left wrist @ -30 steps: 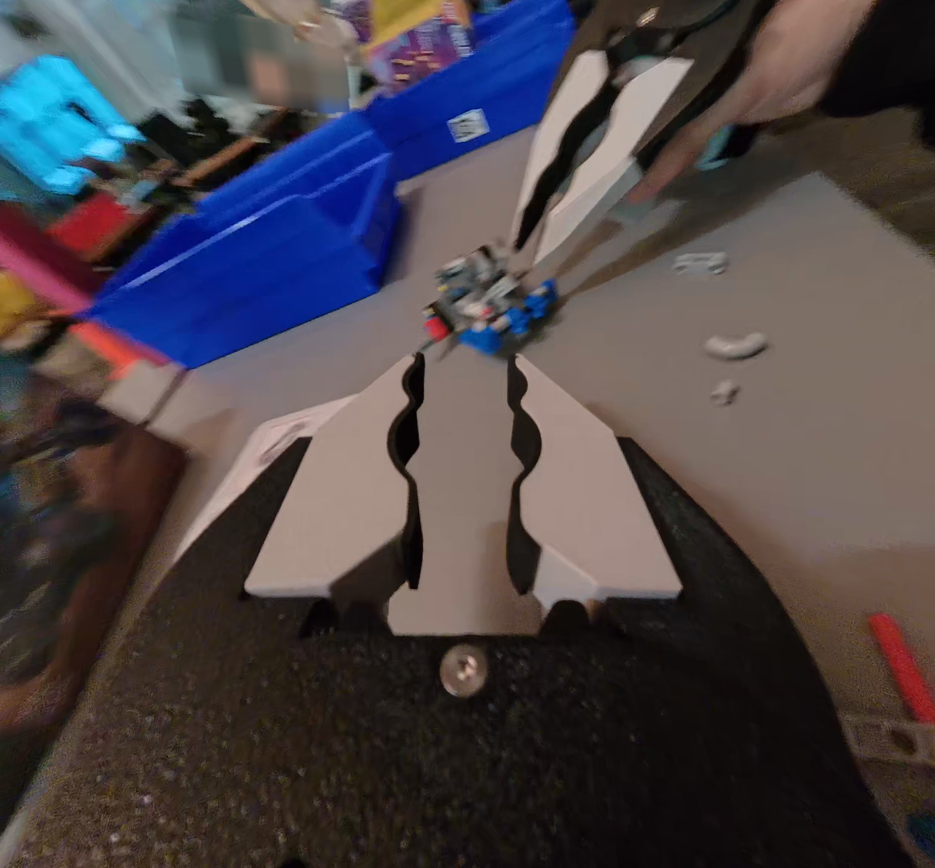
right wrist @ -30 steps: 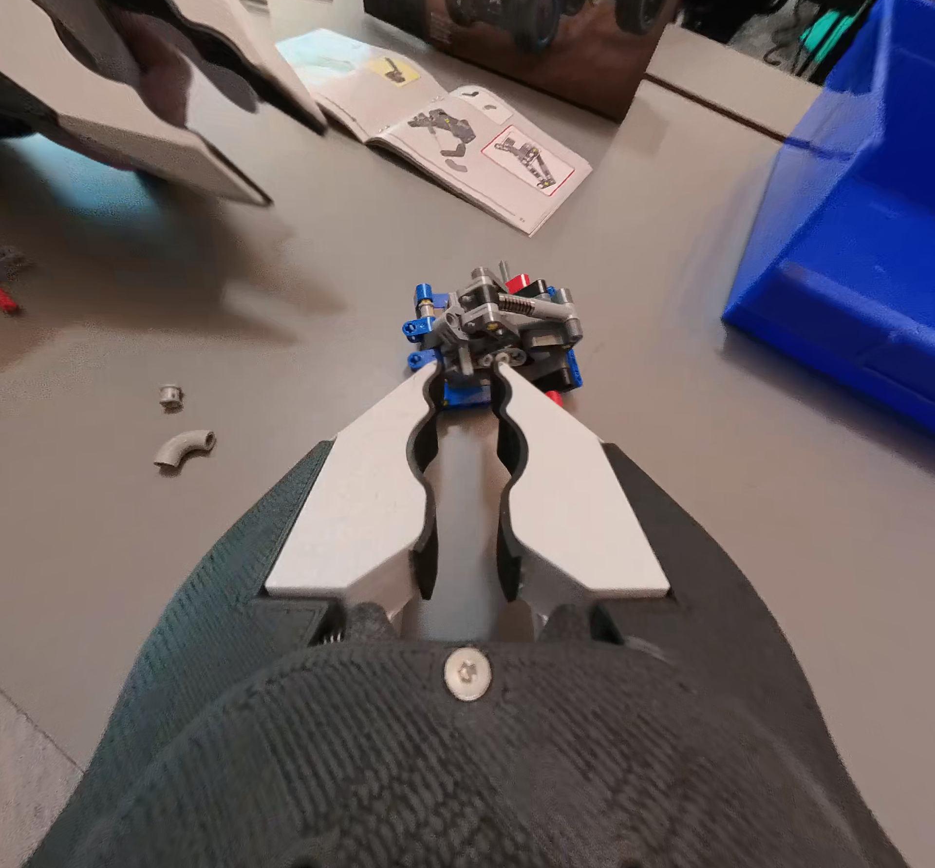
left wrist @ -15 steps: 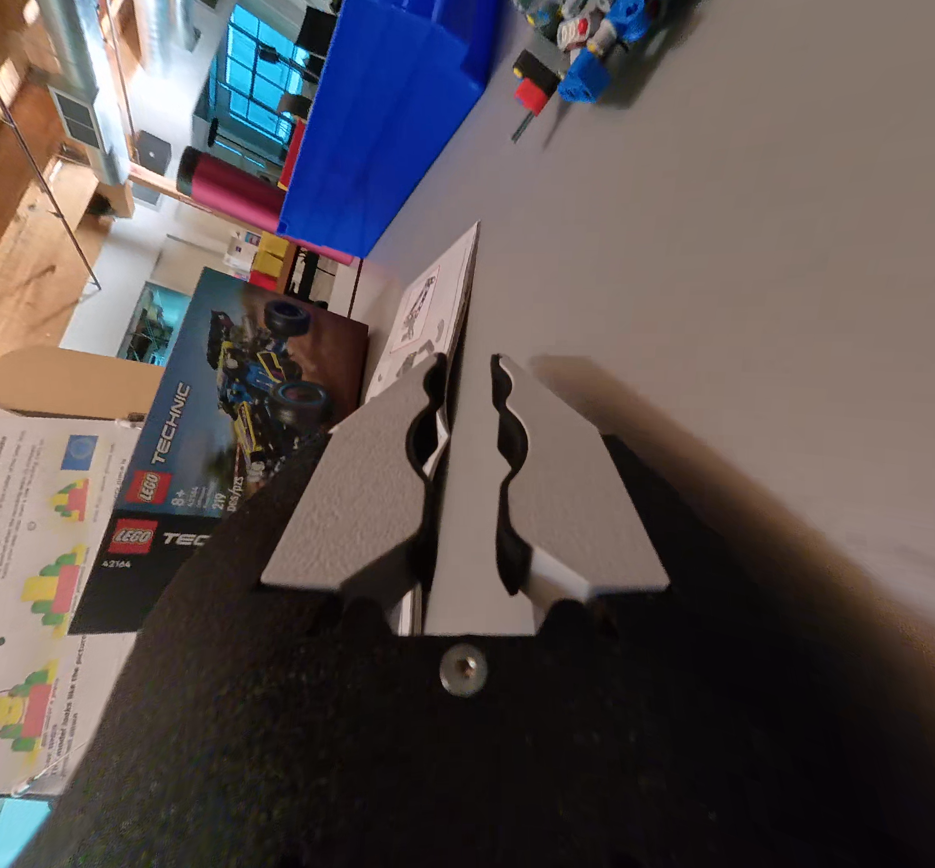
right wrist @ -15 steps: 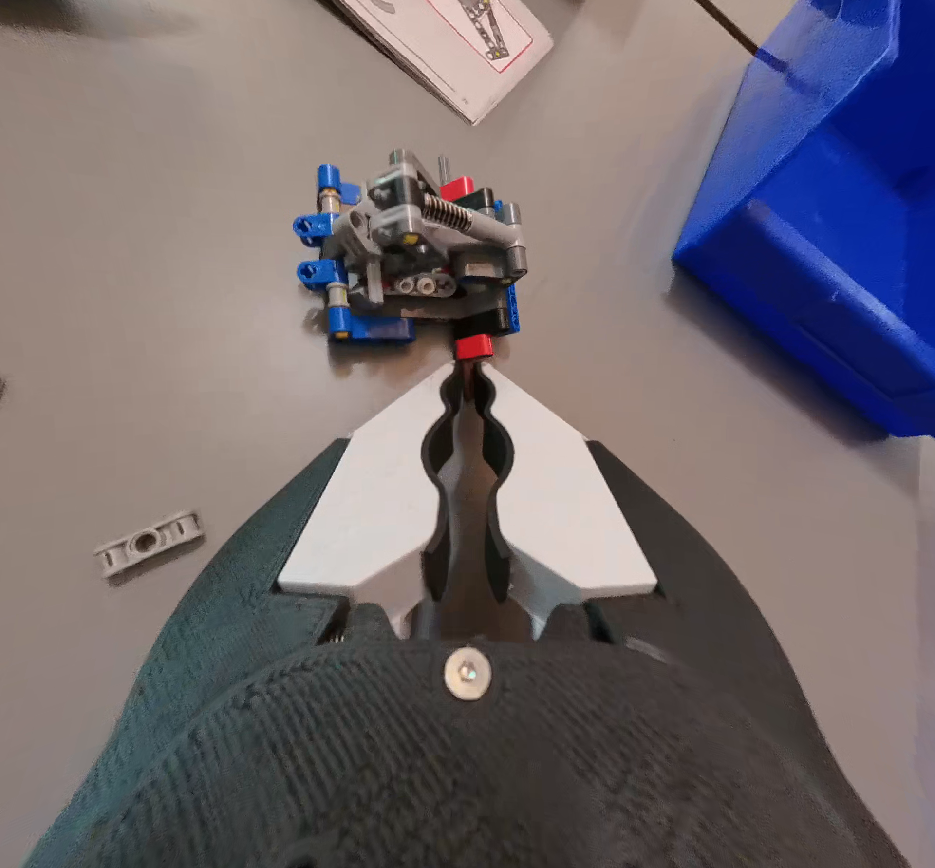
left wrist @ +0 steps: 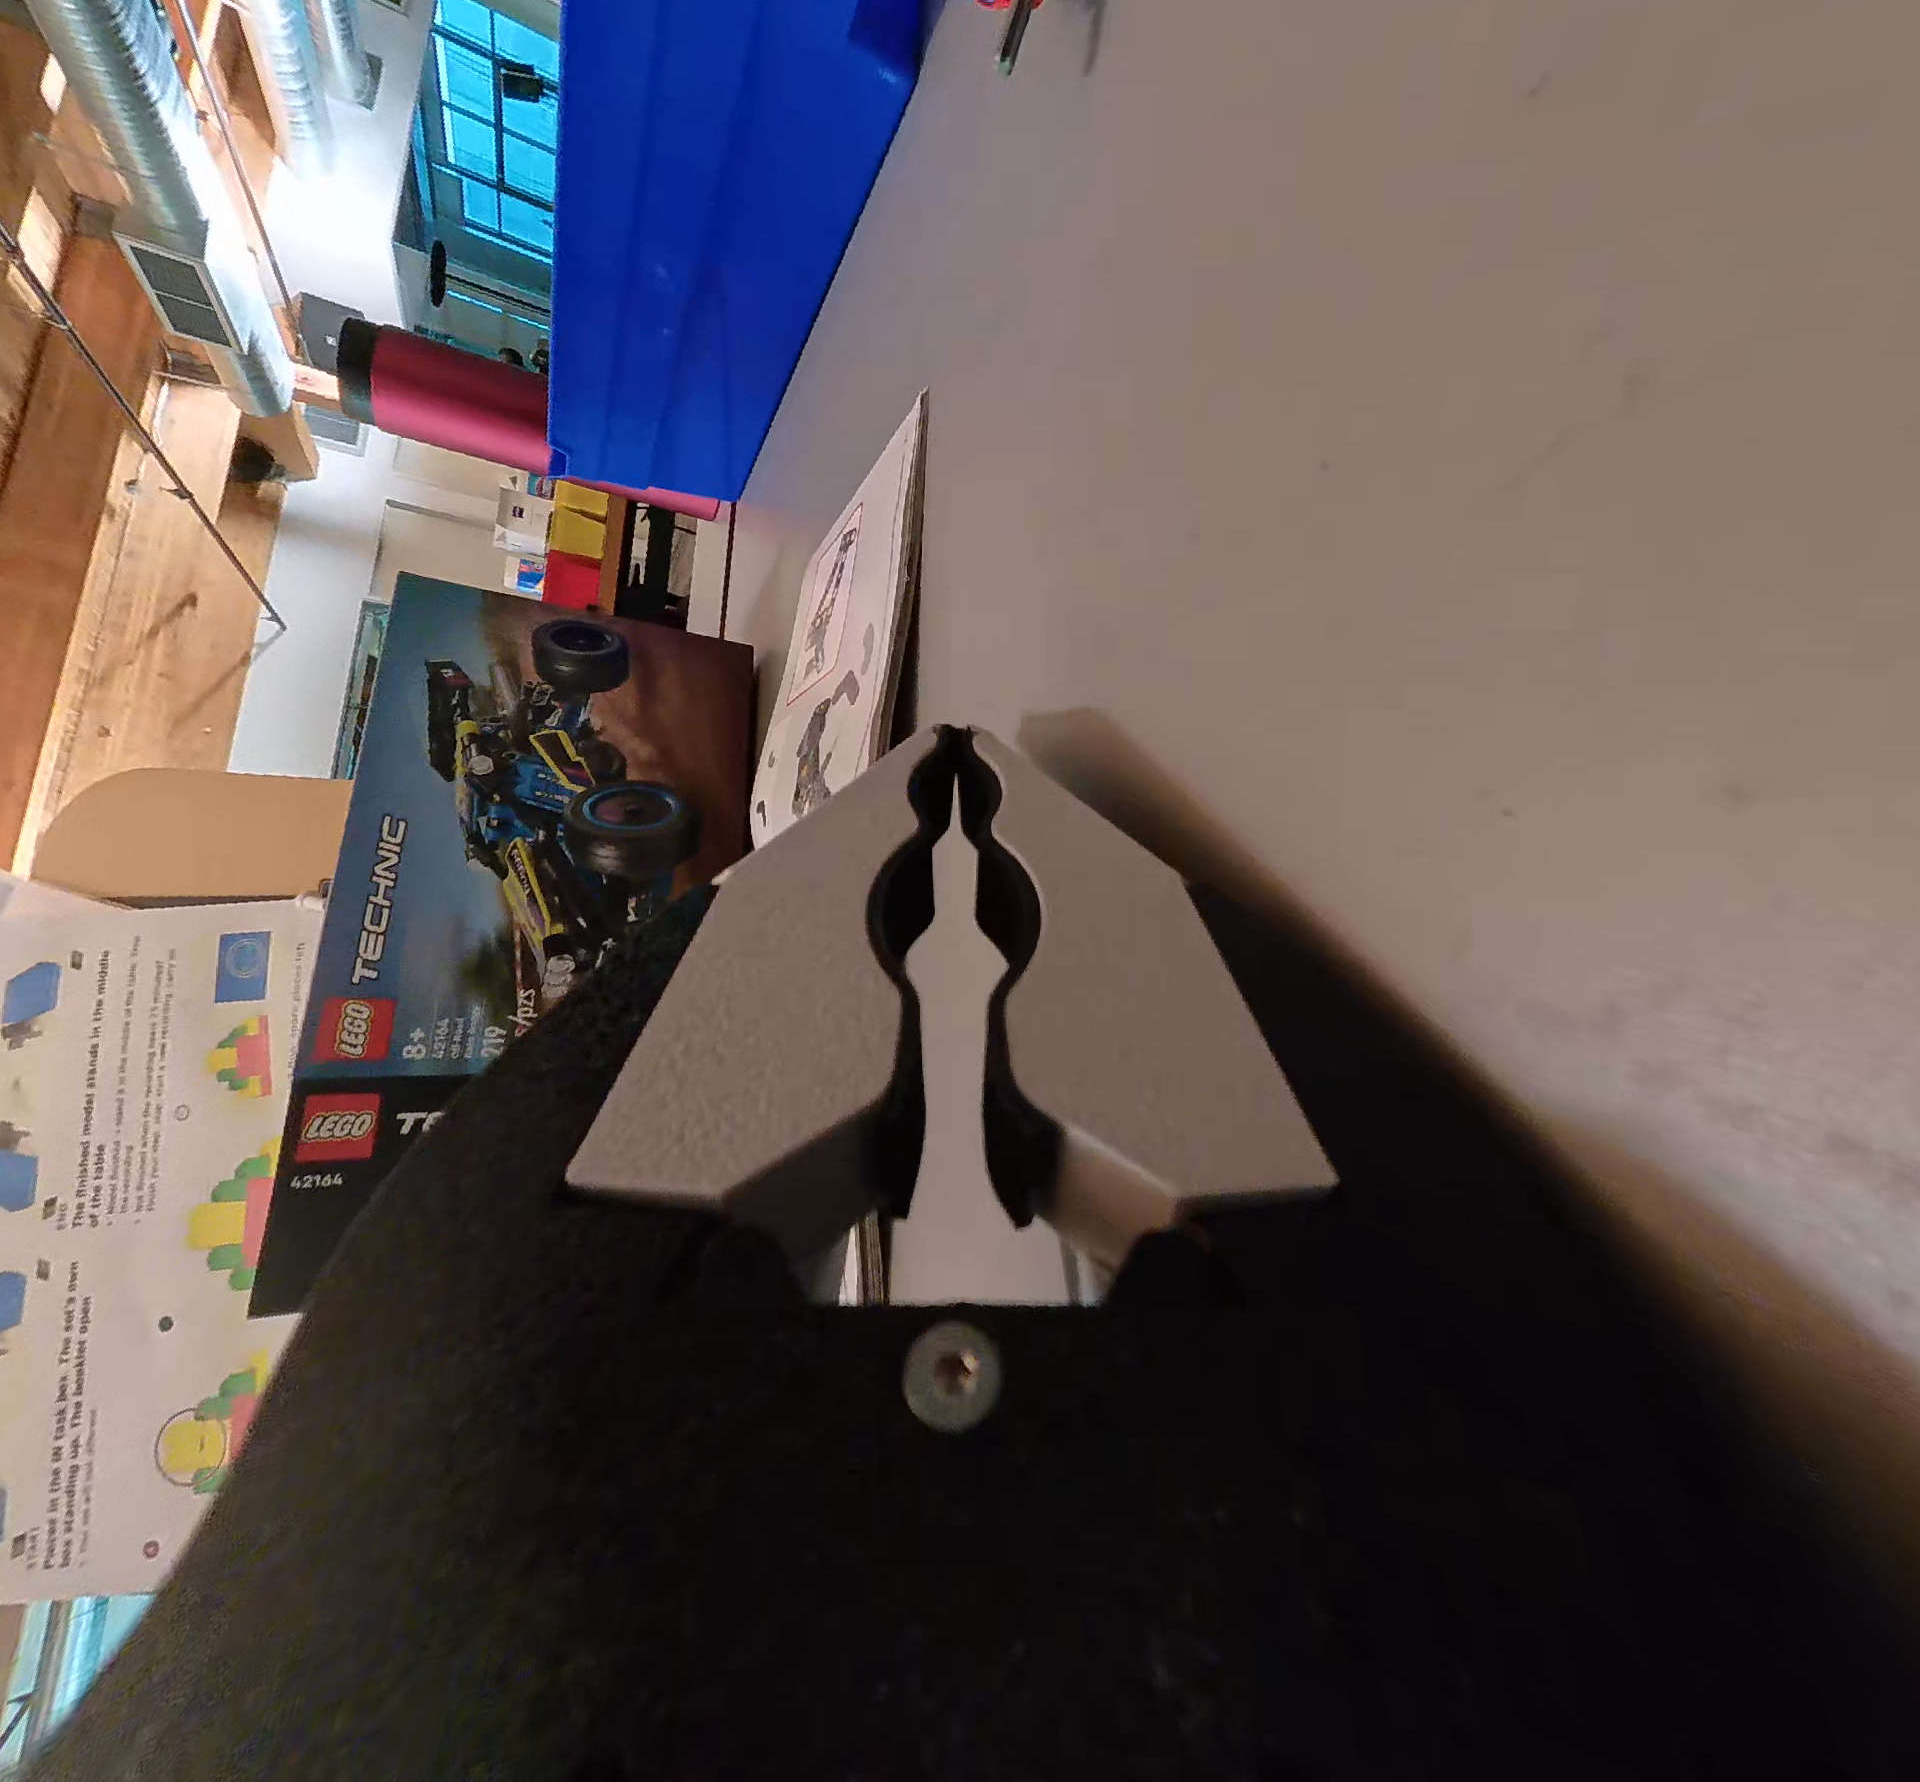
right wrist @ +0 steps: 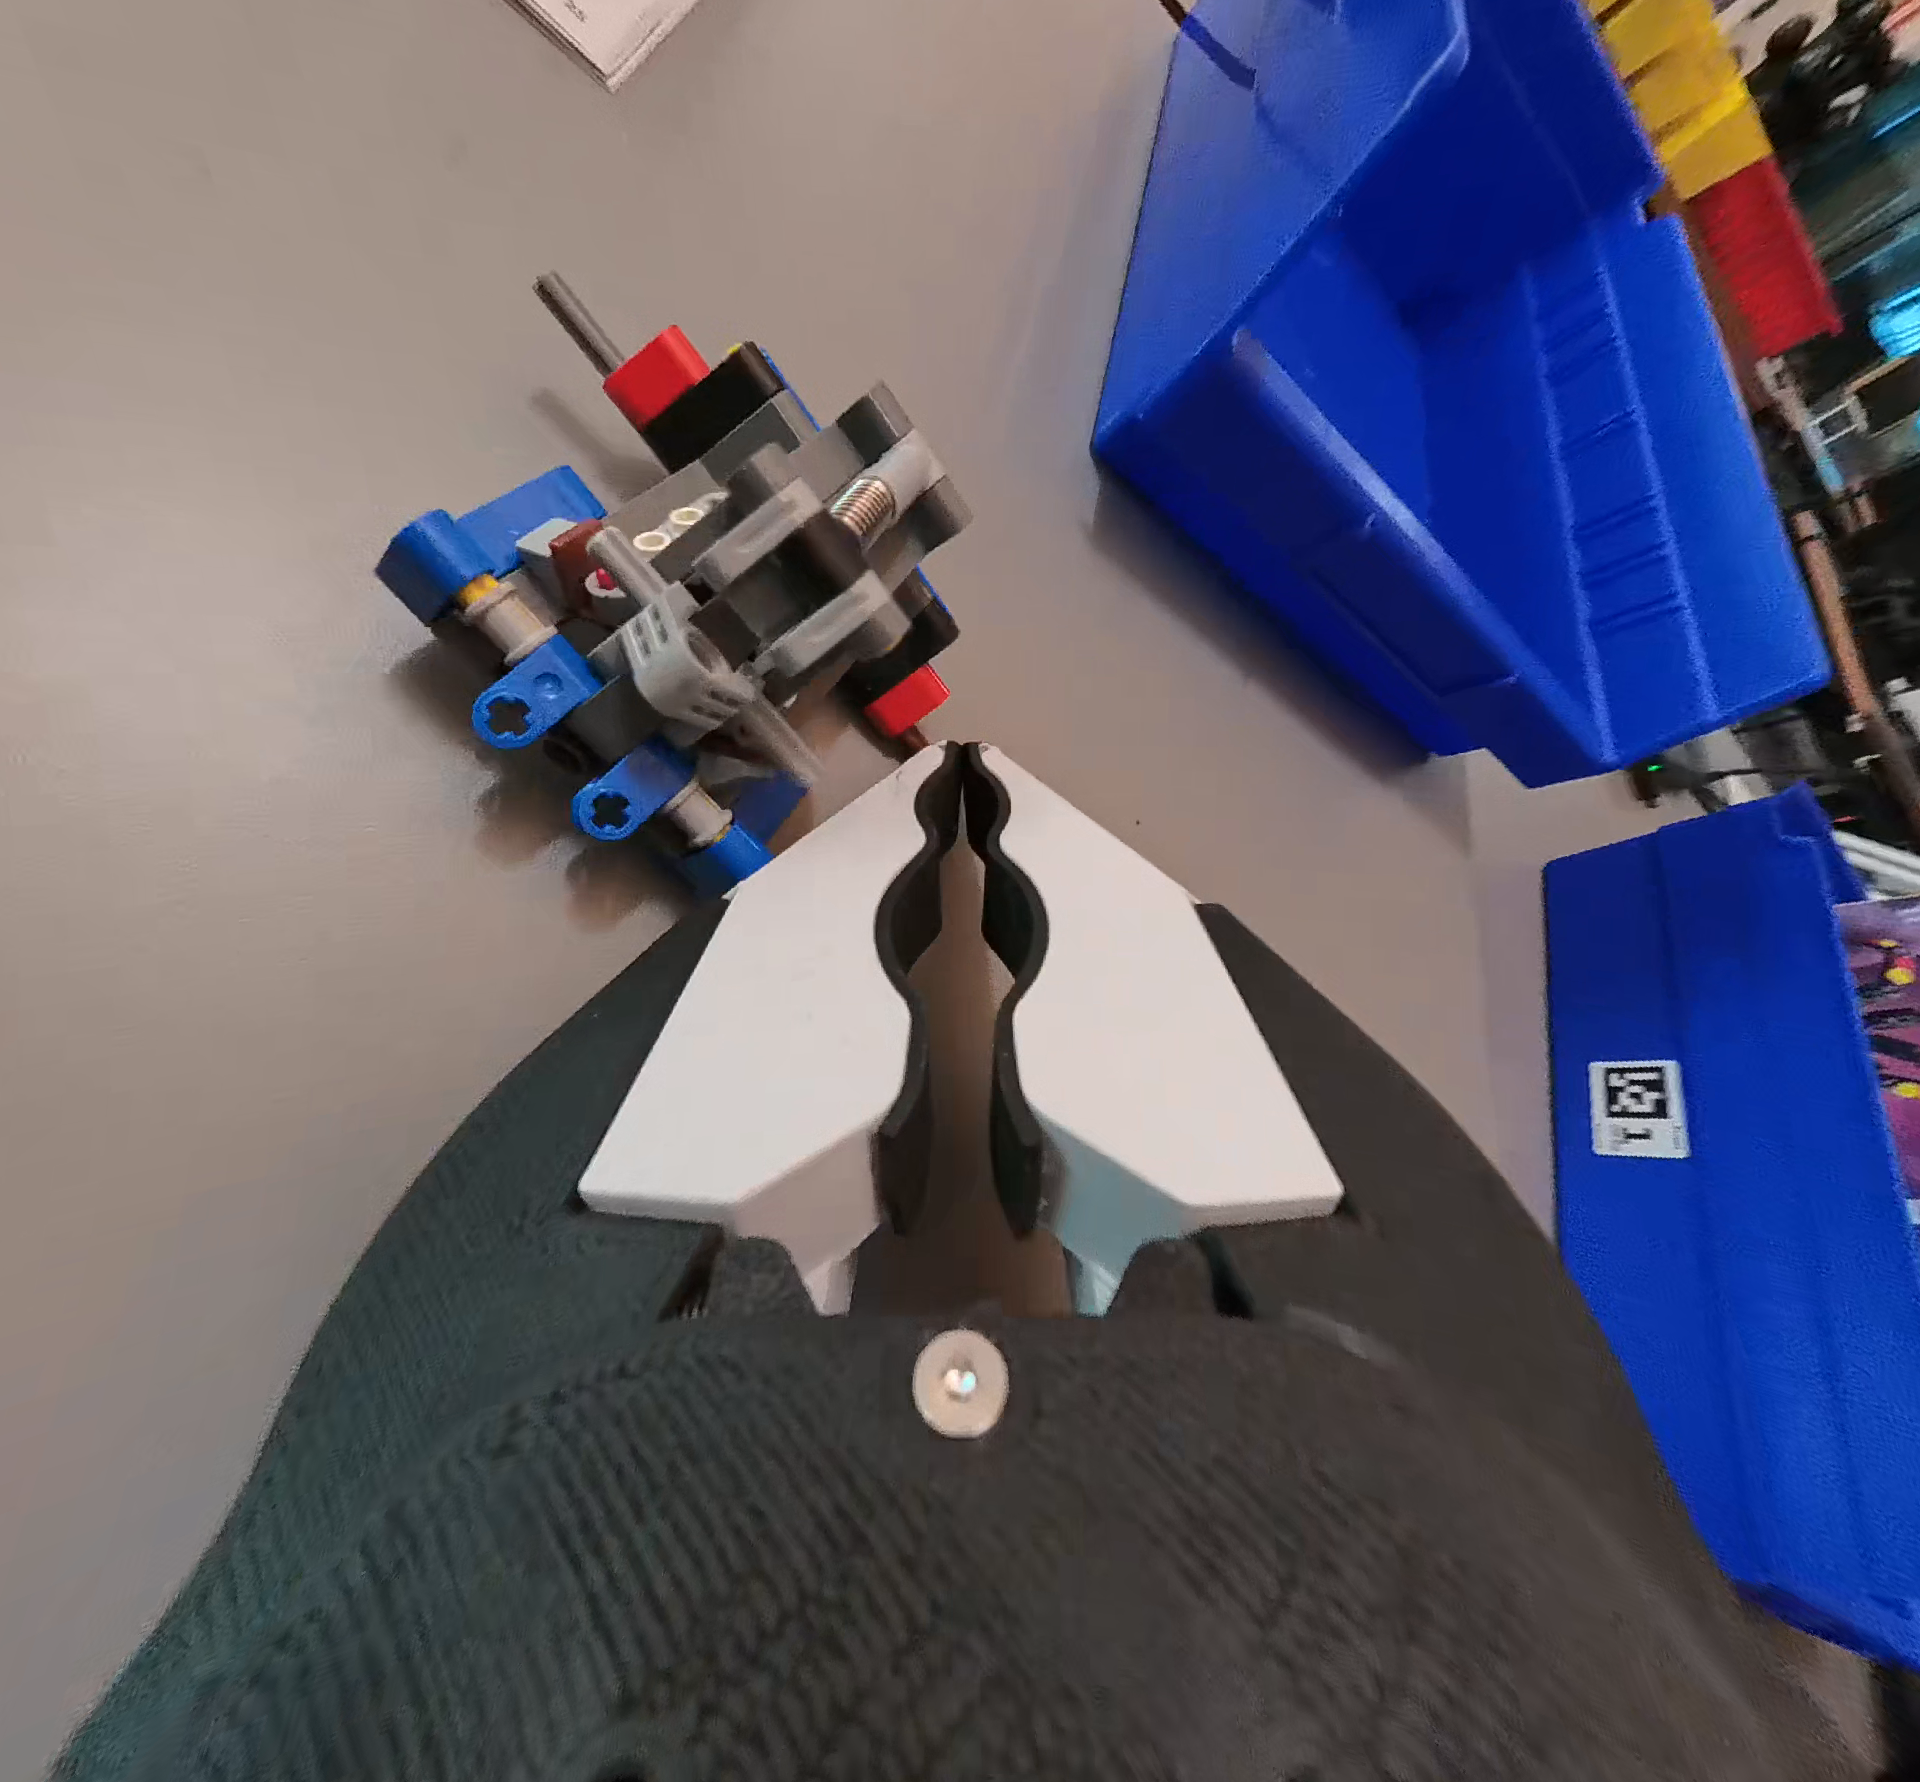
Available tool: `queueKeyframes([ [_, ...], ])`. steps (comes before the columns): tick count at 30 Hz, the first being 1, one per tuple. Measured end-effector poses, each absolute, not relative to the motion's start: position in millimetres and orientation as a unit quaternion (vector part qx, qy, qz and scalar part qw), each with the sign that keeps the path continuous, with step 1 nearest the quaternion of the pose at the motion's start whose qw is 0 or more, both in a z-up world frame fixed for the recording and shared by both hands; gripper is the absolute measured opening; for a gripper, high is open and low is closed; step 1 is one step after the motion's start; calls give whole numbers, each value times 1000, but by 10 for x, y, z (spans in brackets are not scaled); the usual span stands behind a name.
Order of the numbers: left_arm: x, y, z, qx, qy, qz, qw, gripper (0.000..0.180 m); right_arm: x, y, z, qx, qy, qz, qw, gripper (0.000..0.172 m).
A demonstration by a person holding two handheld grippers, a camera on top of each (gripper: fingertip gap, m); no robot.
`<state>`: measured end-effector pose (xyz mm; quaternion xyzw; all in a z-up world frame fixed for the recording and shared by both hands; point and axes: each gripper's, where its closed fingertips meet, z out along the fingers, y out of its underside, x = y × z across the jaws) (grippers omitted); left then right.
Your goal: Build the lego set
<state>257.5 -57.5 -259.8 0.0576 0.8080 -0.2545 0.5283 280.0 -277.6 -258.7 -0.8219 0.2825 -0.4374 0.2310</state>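
Grey-and-blue brick assembly (right wrist: 686, 589) sits just ahead-left of the right tool (right wrist: 961, 748) (both tools' tips pressed together, bare).

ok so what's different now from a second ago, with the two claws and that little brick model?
Both claws closed with nothing between them. The left claw swung away from the brick model and rolled sideways, now pointing near the open booklet. The right claw backed off the model's middle to beside its near red end piece, not gripping it. The blue bins kept their places.

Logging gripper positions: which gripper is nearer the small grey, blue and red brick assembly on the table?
Right. The right gripper sits at the brick assembly; the left gripper is far off, by the open instruction booklet.
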Motion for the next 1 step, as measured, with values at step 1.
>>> queueKeyframes([
  [1,2575,-574,-2597,58,808,-254,529,0,2807,-2775,-2582,-820,274,-449,224,0],
])
